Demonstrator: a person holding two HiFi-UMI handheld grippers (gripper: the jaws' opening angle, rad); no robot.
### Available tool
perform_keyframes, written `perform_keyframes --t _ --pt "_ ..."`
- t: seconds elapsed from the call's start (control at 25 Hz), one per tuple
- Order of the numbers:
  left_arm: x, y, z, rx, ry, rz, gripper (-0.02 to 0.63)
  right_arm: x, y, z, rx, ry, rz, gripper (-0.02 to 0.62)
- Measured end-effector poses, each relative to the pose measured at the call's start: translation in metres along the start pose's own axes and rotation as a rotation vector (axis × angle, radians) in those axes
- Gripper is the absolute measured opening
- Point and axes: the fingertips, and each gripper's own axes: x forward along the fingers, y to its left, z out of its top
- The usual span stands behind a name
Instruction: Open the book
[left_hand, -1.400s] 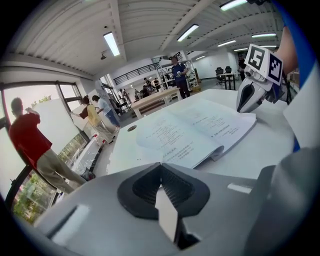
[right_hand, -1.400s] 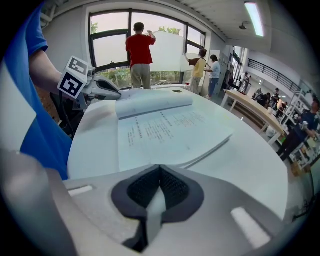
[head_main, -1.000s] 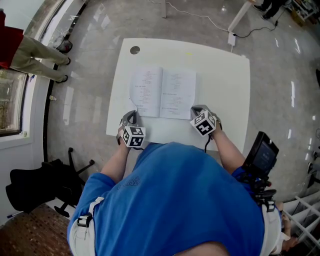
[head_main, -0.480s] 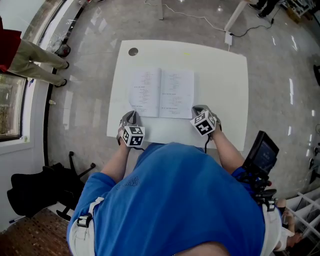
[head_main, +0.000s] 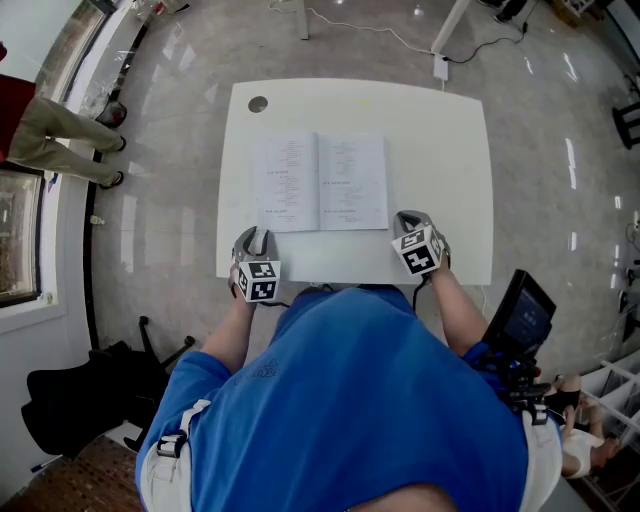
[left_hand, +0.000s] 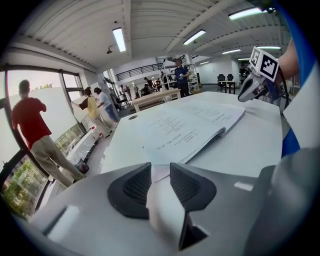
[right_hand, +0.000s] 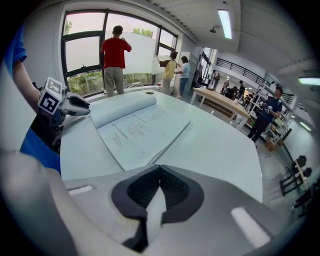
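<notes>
The book (head_main: 320, 182) lies spread flat in the middle of the white desk (head_main: 450, 120), both printed pages facing up and the spine running away from the person. To my eye the opening itself looks done, and the step in hand is the letting go.

The left tool (head_main: 253, 238) sits just off the book's near left corner. Its jaws have just been opening and now stand apart with nothing pinched; through the gap I see only pale desk and the page corner beyond. The right tool (head_main: 409, 218) is just beside the book's near right corner, jaws pressed together and empty. As far as I can tell, neither touches the paper.

The left-hand page arches a little toward the spine but seems settled. Next, I'd judge, both tools need only draw clear of the book without catching a page edge and flipping it over.
</notes>
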Motion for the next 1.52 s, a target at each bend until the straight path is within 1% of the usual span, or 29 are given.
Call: perform_keyframes --t 0.08,0.16,0.2,0.28,0.36,0.44,0.6,0.76,0.84,0.96,1.08,1.2,1.28,1.36,1.52 --pt "-0.013 0.010 -0.015 -0.014 -0.005 0.002 0.124 -0.014 0.013 0.003 0.023 -0.016 -0.033 0.004" --pt "-0.023 0.013 -0.024 -0.010 -0.021 -0.004 0.124 -0.026 0.022 0.004 0.042 -0.034 -0.057 0.005" --pt "-0.027 0.013 -0.023 -0.001 -0.035 -0.006 0.121 -0.030 0.025 0.005 0.051 -0.046 -0.065 0.003" --pt "-0.034 0.011 -0.015 0.018 -0.079 -0.002 0.090 -0.036 0.030 0.007 0.064 -0.075 -0.073 0.003" --pt "-0.045 0.007 -0.003 0.014 -0.125 0.011 0.041 -0.042 0.039 0.009 0.068 -0.105 -0.069 0.004" --pt "-0.061 -0.005 0.014 0.003 -0.175 0.018 0.008 -0.053 0.046 0.011 0.063 -0.142 -0.067 0.003" --pt "-0.101 -0.048 0.059 0.011 -0.288 0.005 0.006 -0.092 0.051 0.019 0.044 -0.258 -0.073 0.003" --pt "-0.129 -0.098 0.099 0.002 -0.409 -0.030 0.006 -0.125 0.052 0.018 0.055 -0.379 -0.069 0.003" --pt "-0.146 -0.120 0.113 -0.015 -0.444 -0.043 0.006 -0.147 0.054 0.014 0.074 -0.432 -0.059 0.003" --pt "-0.173 -0.149 0.123 -0.052 -0.466 -0.047 0.006 -0.180 0.057 -0.002 0.092 -0.492 -0.043 0.003" --pt "-0.197 -0.169 0.124 -0.064 -0.477 -0.041 0.006 -0.204 0.063 -0.018 0.101 -0.530 -0.028 0.003" --pt "-0.228 -0.177 0.112 -0.085 -0.490 -0.046 0.006 -0.227 0.080 -0.033 0.112 -0.544 -0.037 0.003" --pt "-0.250 -0.178 0.100 -0.081 -0.501 -0.055 0.006 -0.242 0.096 -0.042 0.131 -0.549 -0.051 0.003" --pt "-0.254 -0.178 0.094 -0.075 -0.506 -0.064 0.006 -0.248 0.102 -0.046 0.144 -0.557 -0.063 0.003" --pt "-0.245 -0.184 0.097 -0.064 -0.503 -0.090 0.006 -0.252 0.094 -0.048 0.166 -0.569 -0.089 0.003"
